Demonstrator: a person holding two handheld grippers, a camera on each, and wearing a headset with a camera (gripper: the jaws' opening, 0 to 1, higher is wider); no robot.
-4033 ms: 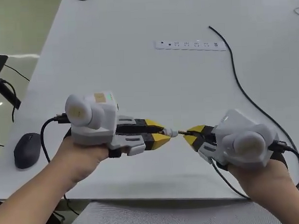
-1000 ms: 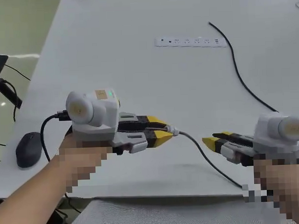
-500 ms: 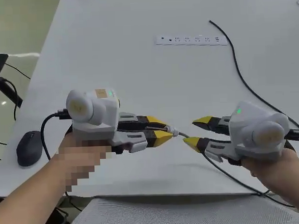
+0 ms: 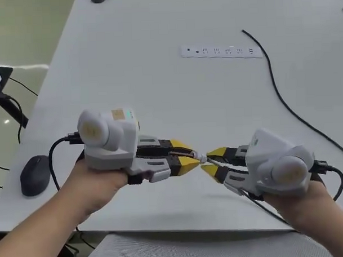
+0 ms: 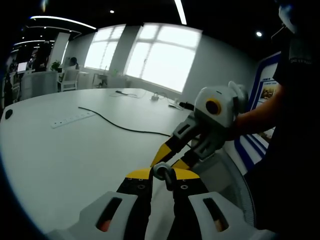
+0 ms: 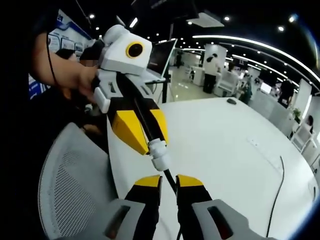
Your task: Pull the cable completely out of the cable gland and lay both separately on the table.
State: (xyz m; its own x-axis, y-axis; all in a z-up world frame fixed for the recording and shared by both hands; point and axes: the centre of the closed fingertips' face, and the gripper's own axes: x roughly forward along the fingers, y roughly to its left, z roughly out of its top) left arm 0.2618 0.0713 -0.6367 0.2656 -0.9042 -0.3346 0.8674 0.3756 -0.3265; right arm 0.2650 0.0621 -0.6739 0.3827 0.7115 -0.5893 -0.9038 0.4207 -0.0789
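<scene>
A small white cable gland (image 4: 199, 157) with a black cable (image 4: 265, 207) through it is held between my two grippers above the table's near edge. My left gripper (image 4: 189, 156) is shut on the gland (image 5: 162, 171), which sticks out past its yellow tips. Facing it tip to tip, my right gripper (image 4: 210, 161) is shut on the cable (image 6: 170, 179) just behind the gland (image 6: 159, 154). The rest of the cable hangs down under the right gripper. The right gripper (image 5: 169, 159) also appears in the left gripper view, and the left gripper (image 6: 151, 142) in the right gripper view.
On the white table (image 4: 158, 78) a white power strip (image 4: 217, 51) lies at the back, and its black cord (image 4: 283, 99) runs down the right side. A dark mouse (image 4: 34, 174) sits near the left edge. A mesh chair (image 6: 70, 200) stands below the table edge.
The right gripper, open and off to the right a second ago, came back to the gland and shut on the cable beside it. The left gripper kept its hold.
</scene>
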